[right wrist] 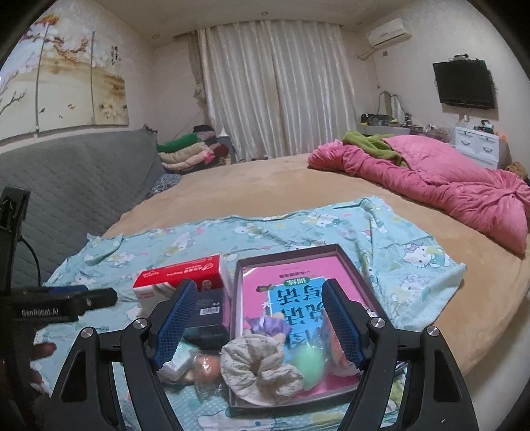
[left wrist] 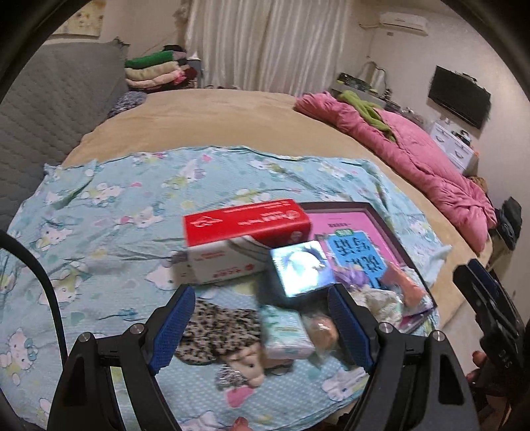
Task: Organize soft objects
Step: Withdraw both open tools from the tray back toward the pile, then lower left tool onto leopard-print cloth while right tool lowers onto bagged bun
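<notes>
Two grippers, left gripper (left wrist: 261,318) and right gripper (right wrist: 256,318), jaws open, empty; one tray (right wrist: 361,268); one scrunchie (right wrist: 261,368).

Room background: white pleated curtains (right wrist: 275,89) at the far wall; air conditioner (right wrist: 389,32) high at right; dark wall-mounted screen (right wrist: 463,84) above a white drawer unit (right wrist: 477,146); grey quilted headboard (right wrist: 76,172) at left beneath a blossom painting (right wrist: 63,76); crumpled pink quilt (right wrist: 440,175) on the tan bed (right wrist: 265,182), green cloth (right wrist: 371,139) touching its far end.
</notes>
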Motion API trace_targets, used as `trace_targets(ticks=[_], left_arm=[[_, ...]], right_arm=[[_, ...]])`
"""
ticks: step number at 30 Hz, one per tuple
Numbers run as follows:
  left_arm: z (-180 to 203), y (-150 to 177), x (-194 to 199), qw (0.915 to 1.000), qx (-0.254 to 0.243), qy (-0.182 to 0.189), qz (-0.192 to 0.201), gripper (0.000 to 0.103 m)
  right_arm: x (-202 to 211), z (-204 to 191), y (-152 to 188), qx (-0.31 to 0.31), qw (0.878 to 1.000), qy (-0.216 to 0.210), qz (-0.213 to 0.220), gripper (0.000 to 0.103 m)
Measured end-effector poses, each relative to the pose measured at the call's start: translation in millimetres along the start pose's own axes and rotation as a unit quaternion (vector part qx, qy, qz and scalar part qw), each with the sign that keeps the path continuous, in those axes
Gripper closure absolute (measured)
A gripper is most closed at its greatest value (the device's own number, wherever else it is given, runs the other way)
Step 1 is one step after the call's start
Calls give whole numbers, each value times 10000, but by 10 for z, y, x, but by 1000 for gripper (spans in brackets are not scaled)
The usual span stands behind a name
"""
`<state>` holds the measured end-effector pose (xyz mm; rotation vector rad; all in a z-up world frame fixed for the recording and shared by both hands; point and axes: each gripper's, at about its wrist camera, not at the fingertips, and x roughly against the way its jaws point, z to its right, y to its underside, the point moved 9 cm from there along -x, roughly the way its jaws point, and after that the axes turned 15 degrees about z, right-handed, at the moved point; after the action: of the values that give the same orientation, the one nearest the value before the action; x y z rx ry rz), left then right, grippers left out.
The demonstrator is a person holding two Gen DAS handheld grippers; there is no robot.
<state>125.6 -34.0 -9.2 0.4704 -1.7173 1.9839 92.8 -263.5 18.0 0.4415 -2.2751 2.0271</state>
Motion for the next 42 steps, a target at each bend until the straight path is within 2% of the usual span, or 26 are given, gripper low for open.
trace_targets(ticks=[7,19,35,42], left_arm=[[-313,18,40,9996,191,-213,3,21],[-626,167,22,9985,392,-378,-112,21],[-855,398,-127,9966,611,-419,-349,21],[-904,485,-192,9966,568,-449,-397,21]], right_arm=[[20,-236,36,197,9995,-243,-100,24],[-31,-512,272,621,9956,-521,-468,24],[-177,-740,697,1307,9833,-727,-1038,24],[-254,-849,941,1749,9721,-801,-1344,24]])
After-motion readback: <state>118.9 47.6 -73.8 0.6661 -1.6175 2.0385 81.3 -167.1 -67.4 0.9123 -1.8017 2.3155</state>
